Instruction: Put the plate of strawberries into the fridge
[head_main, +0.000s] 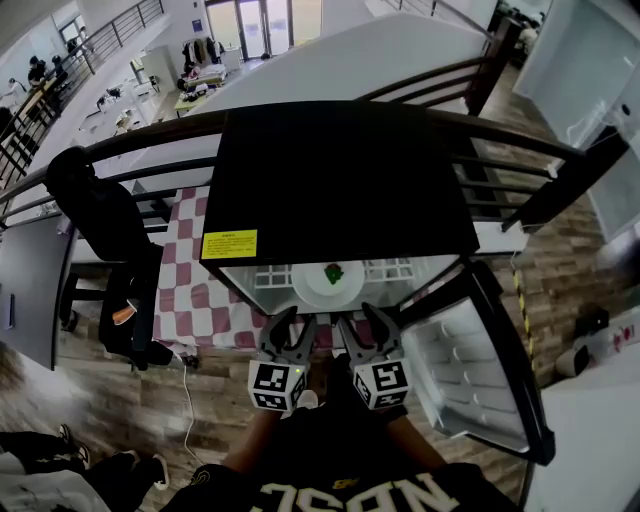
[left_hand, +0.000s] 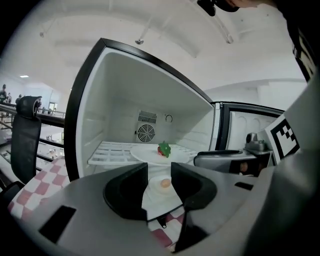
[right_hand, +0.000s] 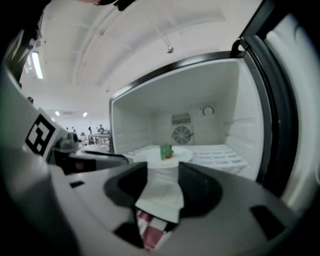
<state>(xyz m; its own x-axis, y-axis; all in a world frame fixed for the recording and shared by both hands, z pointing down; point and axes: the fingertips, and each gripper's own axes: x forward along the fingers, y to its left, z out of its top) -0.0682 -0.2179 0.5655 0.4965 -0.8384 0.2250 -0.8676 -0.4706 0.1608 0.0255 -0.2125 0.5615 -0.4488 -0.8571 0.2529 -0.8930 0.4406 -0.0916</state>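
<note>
I see the plate (head_main: 312, 288) with its strawberry (head_main: 333, 272) resting on the wire shelf (head_main: 268, 277) inside the fridge (head_main: 340, 180), at the middle of the shelf's front edge. My left tool (head_main: 291, 327) and right tool (head_main: 361, 324) hang side by side just before the opening. Both have their jaws apart with nothing between them, and both are clear of the plate.

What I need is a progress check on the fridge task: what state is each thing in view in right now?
fridge: door swung wide open.
plate: resting on the wire shelf inside the fridge, clear of both tools.
strawberry: lying on the plate.
left tool: open, nothing gripped.
right tool: open, nothing gripped.
</note>
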